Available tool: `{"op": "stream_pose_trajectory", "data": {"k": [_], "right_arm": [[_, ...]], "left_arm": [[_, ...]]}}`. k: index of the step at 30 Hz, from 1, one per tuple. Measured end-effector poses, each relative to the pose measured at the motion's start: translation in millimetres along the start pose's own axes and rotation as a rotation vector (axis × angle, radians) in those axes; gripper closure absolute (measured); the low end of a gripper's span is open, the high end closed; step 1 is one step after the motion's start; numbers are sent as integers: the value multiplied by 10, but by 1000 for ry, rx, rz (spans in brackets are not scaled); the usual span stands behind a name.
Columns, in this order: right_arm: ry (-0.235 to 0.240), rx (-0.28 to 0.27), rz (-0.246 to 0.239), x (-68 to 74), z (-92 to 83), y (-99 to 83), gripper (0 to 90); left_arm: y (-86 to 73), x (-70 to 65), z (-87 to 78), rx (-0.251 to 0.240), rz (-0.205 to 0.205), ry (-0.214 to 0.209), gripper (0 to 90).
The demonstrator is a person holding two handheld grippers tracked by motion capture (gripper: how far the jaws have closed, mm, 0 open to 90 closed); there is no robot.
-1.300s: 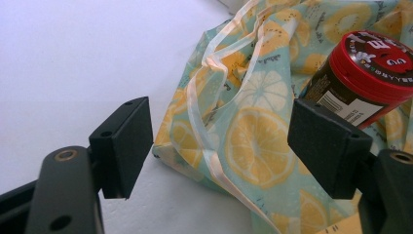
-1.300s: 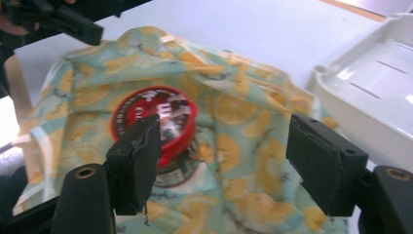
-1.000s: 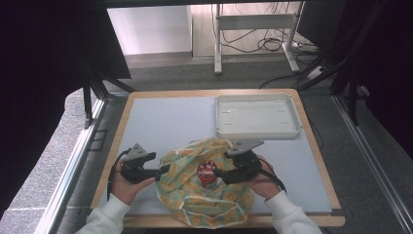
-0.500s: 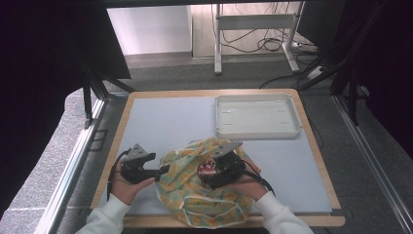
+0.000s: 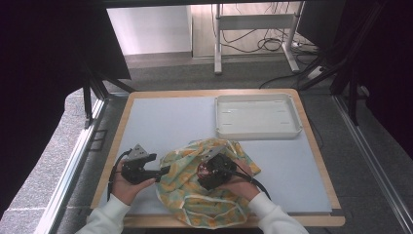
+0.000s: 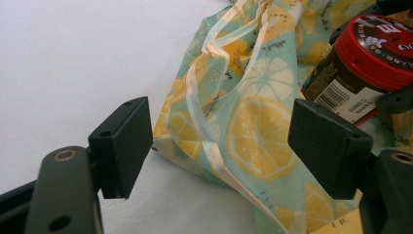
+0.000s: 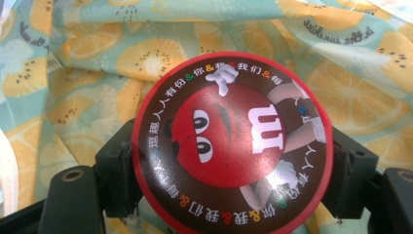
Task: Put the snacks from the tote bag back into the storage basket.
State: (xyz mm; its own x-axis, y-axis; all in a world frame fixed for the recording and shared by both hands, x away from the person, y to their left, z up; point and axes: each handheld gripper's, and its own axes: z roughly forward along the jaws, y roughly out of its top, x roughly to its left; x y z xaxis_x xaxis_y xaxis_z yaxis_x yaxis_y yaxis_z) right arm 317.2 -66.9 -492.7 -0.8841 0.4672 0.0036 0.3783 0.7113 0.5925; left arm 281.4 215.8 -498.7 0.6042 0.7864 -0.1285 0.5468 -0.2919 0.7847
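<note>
A cloth bag printed with lemon slices lies crumpled at the table's front edge. A candy can with a red lid sits over its middle, between the jaws of my right gripper. In the right gripper view the can's lid faces the camera and both pads press its sides; the right gripper has just been closing on it. My left gripper stands open at the bag's left edge. In the left gripper view the bag's hem and ribbon lie between the wide-open jaws of the left gripper, untouched, with the can beyond.
A white tray with nothing in it stands at the back right of the pale table top. The wooden table edge runs along the right. Dark stands and cables lie beyond the table.
My right gripper has moved left and down over the bag with the can between its jaws. The left gripper has stayed where it was.
</note>
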Motion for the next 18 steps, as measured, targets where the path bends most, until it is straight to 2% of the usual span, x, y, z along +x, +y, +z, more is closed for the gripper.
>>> {"op": "stream_pose_trajectory", "data": {"k": [9,18], "right_arm": [[6,-12,-1,-20,-36,13,254],[7,-83,23,-48,-238,71,254]], "left_arm": [[-3,9,4,0,-1,-4,248],[-6,2,-4,-3,-6,-1,249]]}}
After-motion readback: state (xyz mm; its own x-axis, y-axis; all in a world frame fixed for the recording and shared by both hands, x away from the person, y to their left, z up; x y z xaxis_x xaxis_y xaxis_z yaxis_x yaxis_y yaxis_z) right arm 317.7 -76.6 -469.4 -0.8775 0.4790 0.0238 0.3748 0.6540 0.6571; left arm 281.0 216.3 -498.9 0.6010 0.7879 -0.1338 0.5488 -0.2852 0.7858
